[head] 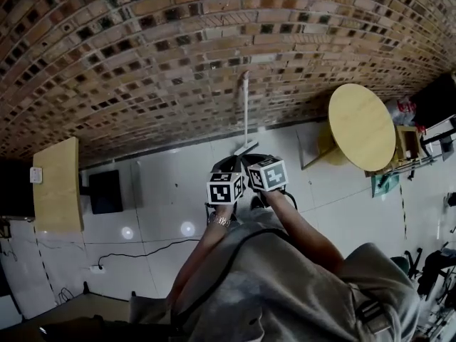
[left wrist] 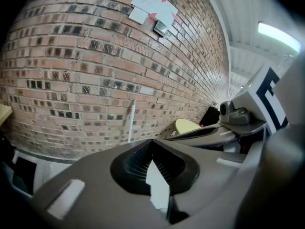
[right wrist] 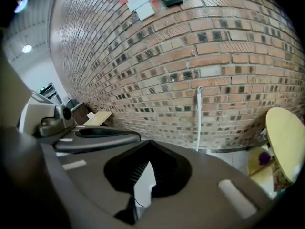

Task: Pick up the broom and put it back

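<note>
The broom (head: 245, 112) leans upright against the brick wall, its white handle up the bricks and its head (head: 246, 148) on the white floor. The handle shows as a thin white stick in the left gripper view (left wrist: 131, 120) and in the right gripper view (right wrist: 198, 118). Both grippers are held side by side in front of the person, short of the broom and apart from it. My left gripper (head: 226, 165) (left wrist: 151, 142) has its tips together with nothing between them. My right gripper (head: 255, 160) (right wrist: 149, 144) is shut and empty too.
A round wooden table (head: 360, 127) (right wrist: 286, 137) stands to the right of the broom. A light wooden board (head: 57, 187) and a black box (head: 105, 191) sit at the left by the wall. A black cable (head: 142, 251) runs over the floor. Papers (left wrist: 152, 6) are taped high on the wall.
</note>
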